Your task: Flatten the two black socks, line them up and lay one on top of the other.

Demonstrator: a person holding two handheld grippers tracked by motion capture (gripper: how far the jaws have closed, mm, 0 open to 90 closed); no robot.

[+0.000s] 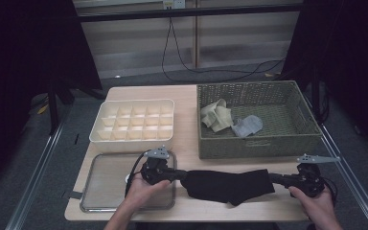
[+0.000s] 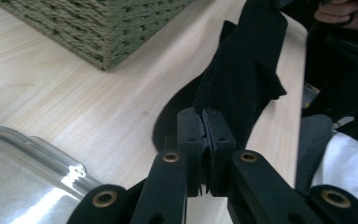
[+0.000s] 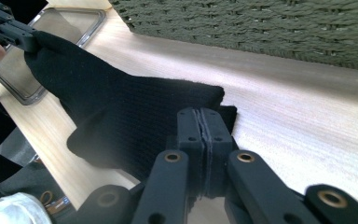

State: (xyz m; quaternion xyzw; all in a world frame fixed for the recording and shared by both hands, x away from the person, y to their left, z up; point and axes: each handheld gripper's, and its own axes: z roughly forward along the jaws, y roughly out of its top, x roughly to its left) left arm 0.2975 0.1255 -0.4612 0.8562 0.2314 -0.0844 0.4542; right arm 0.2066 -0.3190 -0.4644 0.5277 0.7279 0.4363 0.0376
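The black sock (image 1: 227, 186) is stretched between both tools, above the near edge of the surface (image 1: 187, 143). The left tool (image 2: 206, 122) is clamped on one end — the right tool (image 3: 204, 122) is clamped on the other. A woven basket (image 1: 258, 139) sits just beyond the sock; a metal tray (image 1: 103, 184) lies under the left tool.

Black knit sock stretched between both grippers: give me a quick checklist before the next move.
1. Left gripper shut on the black knit sock: ok.
2. Right gripper shut on the sock's other end: ok.
3. Sock held out between them, not bunched: ok.
4. Sock clear of the green woven basket: ok.
5. Cream divided plastic organiser has free cells: ok.
6. Sock lifted off the wooden table: cannot tell.
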